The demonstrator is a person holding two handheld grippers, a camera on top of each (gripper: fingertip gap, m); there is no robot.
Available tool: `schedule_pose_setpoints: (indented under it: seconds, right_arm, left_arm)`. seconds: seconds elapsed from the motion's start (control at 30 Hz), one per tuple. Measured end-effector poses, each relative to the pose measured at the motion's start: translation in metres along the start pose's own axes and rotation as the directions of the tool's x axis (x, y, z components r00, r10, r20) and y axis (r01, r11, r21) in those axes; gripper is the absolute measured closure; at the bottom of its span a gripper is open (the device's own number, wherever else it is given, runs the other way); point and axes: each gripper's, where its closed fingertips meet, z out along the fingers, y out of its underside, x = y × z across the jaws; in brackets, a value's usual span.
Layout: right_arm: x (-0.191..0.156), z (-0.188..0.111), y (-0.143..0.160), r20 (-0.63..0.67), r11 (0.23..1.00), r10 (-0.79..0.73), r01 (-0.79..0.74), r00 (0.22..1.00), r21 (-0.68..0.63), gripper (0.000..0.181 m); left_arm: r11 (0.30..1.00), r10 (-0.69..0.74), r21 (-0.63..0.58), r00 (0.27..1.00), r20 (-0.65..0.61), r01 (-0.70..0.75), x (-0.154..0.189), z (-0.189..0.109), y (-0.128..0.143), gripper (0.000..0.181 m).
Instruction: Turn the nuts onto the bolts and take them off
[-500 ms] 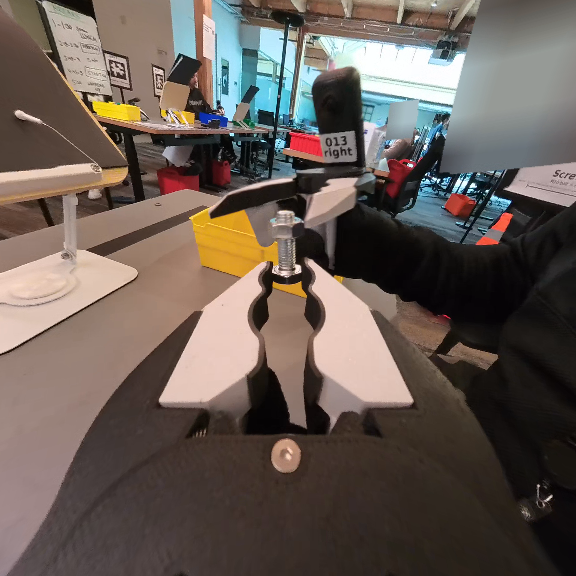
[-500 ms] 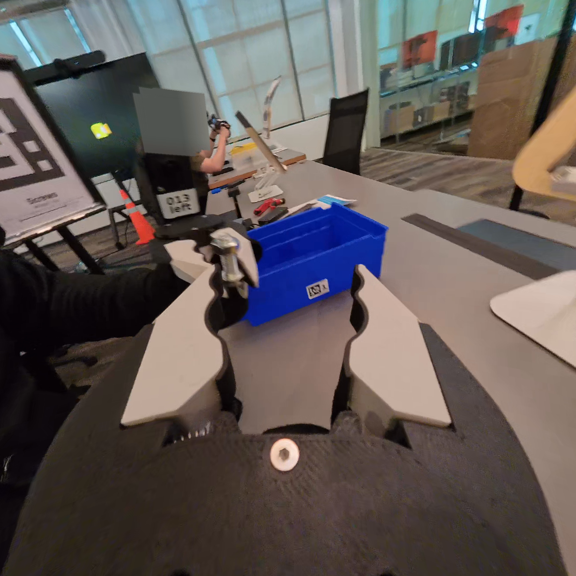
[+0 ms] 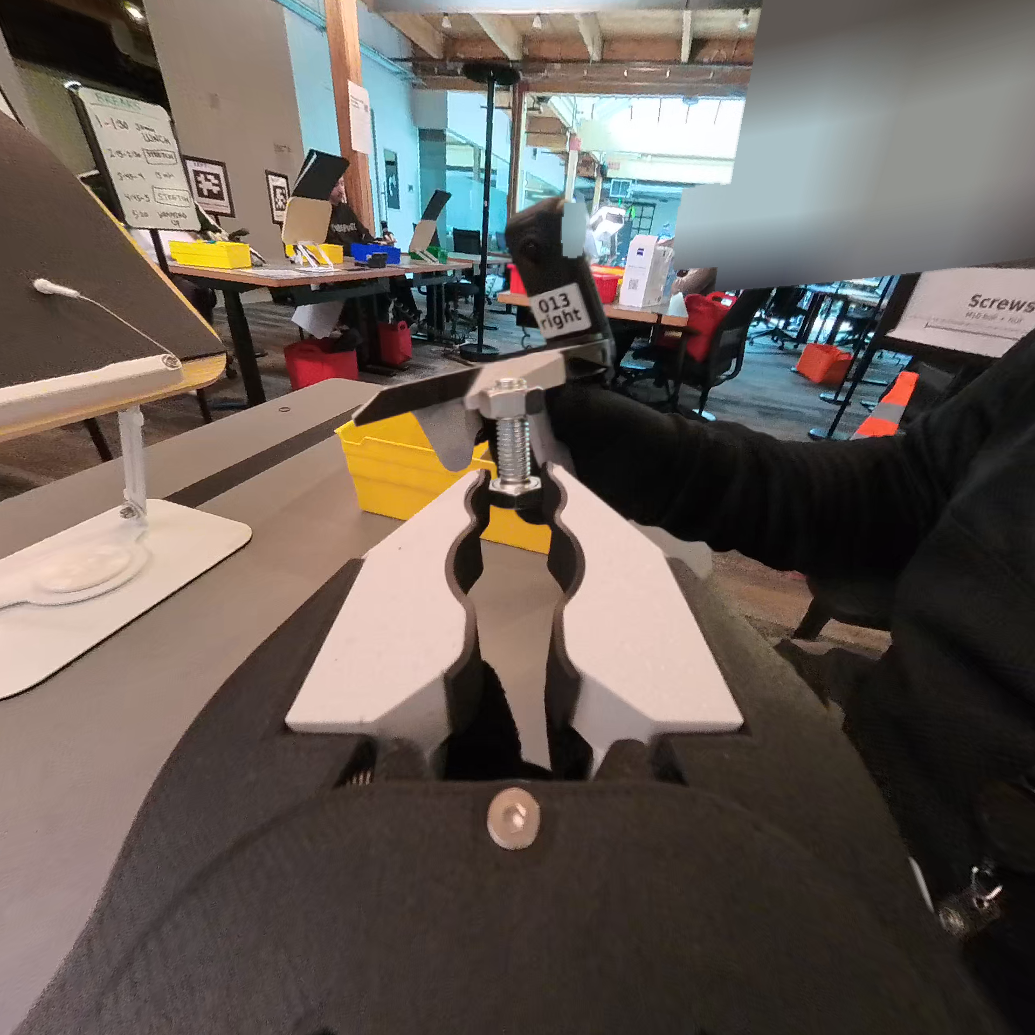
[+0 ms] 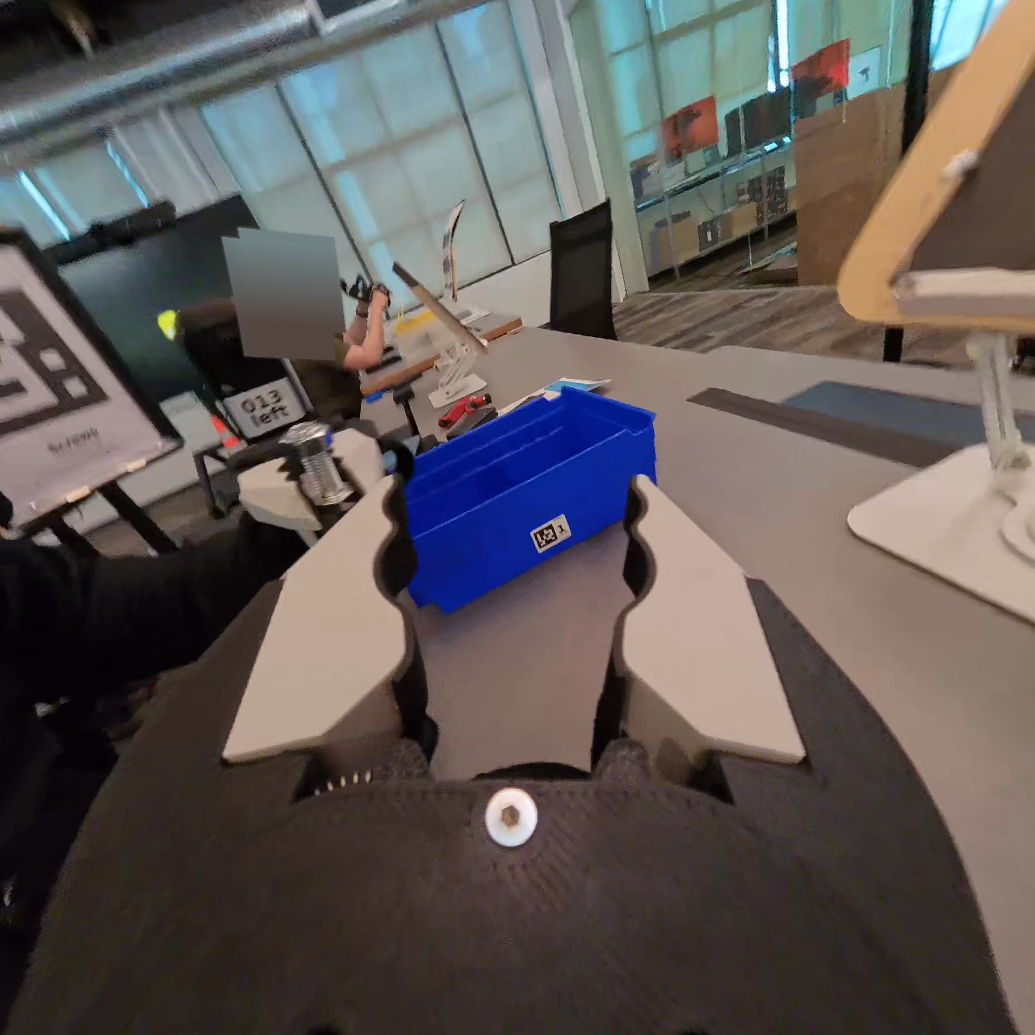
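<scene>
Cannot tell in the left wrist view whether the right tool touches the nut, nor see the underside of the bolt head, sunk between the left tool tips. Cannot see the yellow bin whole behind both tools, nor the white stand, cut by the left edge. Cannot make out the bolt's thread in the blurred right wrist view.

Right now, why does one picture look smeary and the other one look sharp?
Right wrist view: windows, ceiling pipe and blue bin look smeared, as from camera motion; straight lines bend at the edges. Left wrist view: bolt and left gripper are crisp, while bright far windows wash out.
</scene>
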Motion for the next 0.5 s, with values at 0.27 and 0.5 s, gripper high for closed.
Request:
schedule_pose_setpoints:
  seconds: [0.27, 0.5]
  right_arm:
    - [-0.057, 0.034, 0.003, 0.161, 0.993, -0.110, 0.116, 0.981, -0.030, 0.098]
    - [-0.011, 0.010, -0.004, 0.056, 0.999, 0.017, -0.019, 0.998, 0.035, 0.107]
  left_arm:
    - [1.000, -0.003, -0.014, 1.000, -0.012, 0.003, 0.004, 0.005, 0.007, 0.164]
    - [0.998, -0.024, 0.058, 1.000, -0.016, 0.025, 0.000, -0.006, -0.008, 0.165]
